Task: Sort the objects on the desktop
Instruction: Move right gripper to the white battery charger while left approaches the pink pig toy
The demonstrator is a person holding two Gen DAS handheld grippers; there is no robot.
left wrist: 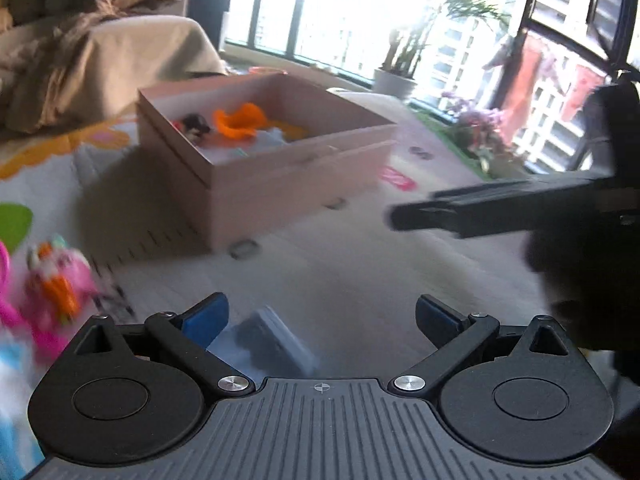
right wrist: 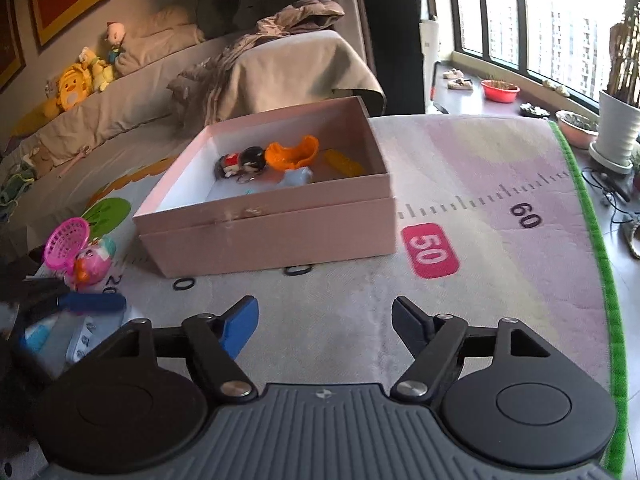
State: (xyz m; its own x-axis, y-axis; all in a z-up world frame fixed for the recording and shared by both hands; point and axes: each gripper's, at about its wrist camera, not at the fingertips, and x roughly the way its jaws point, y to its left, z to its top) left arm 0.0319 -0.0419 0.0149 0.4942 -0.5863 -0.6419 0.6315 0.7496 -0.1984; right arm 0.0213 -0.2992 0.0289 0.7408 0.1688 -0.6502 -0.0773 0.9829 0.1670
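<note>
1. Hovering over the play mat (right wrist: 500,160), our left gripper (left wrist: 322,316) gapes wide above a blue packet (left wrist: 272,340), not grasping it.
2. Our right gripper (right wrist: 324,320) is spread, empty.
3. The pink box (right wrist: 280,236), mid-mat, holds an orange toy (right wrist: 292,154); a pink toy (right wrist: 92,264) lies near the mat's left edge.

Play mat (right wrist: 500,168) on floor — pink box (right wrist: 280,236), pink toy (right wrist: 90,266), blue packet (left wrist: 272,340) lying on it.
</note>
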